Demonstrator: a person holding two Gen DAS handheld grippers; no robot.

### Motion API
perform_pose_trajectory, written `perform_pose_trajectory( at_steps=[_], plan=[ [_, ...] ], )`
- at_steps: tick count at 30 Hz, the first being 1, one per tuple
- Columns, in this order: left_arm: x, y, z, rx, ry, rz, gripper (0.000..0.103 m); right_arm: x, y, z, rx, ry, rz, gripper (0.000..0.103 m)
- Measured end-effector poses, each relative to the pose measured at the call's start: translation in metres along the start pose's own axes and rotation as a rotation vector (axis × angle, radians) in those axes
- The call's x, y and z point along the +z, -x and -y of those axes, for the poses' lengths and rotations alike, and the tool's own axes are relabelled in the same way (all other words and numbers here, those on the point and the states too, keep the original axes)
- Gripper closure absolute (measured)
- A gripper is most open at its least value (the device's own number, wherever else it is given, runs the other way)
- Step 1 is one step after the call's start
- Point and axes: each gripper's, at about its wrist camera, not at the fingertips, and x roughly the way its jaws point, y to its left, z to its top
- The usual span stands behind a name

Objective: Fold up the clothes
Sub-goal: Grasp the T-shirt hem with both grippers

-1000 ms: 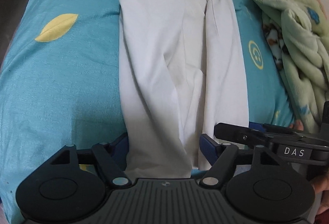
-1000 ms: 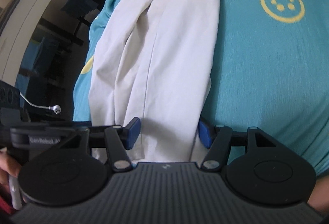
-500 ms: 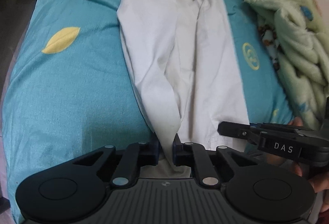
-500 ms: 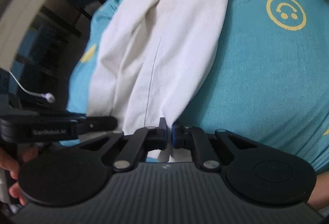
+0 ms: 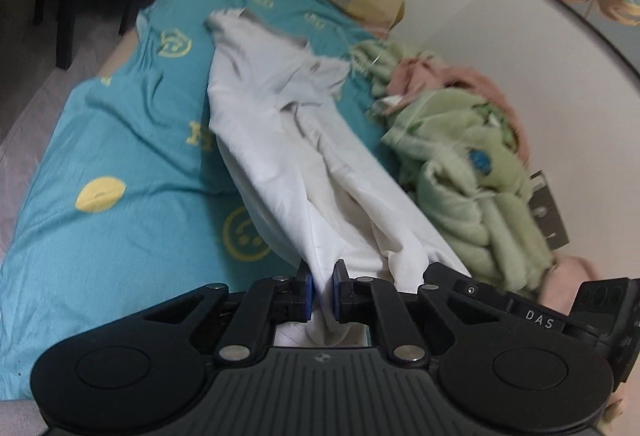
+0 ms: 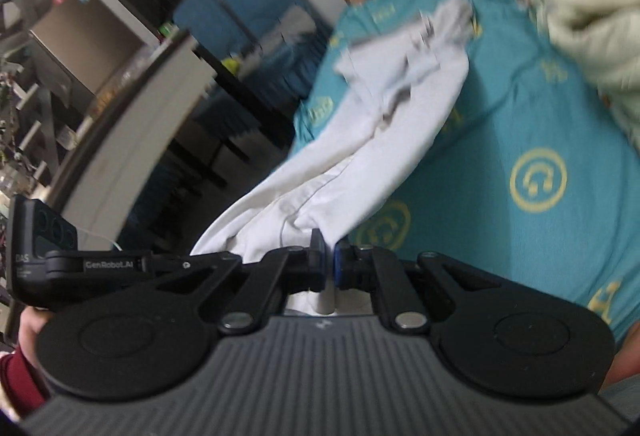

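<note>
The trousers (image 5: 304,172) are now lifted off the bed (image 5: 120,140), hems clamped in the left claw (image 5: 322,290) and right claw (image 6: 329,262), so the lengthwise fold is begun.

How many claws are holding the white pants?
2. The left claw pinches one end of the white pants; the right claw pinches the other, right beside it.
</note>
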Motion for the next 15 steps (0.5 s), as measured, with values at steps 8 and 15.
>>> perform_pose_trajectory(
  at_steps=[8,15],
  plan=[
    [-0.051,0.062,0.043,-0.055,-0.031,0.042,0.093,-0.009,0.057,-0.013,0.035,0.013,0.057,0.096],
    [-0.156,0.09,0.035,-0.097,-0.017,0.019,0.093,-0.088,0.116,-0.017,0.031,0.062,0.061,0.096]
  ],
)
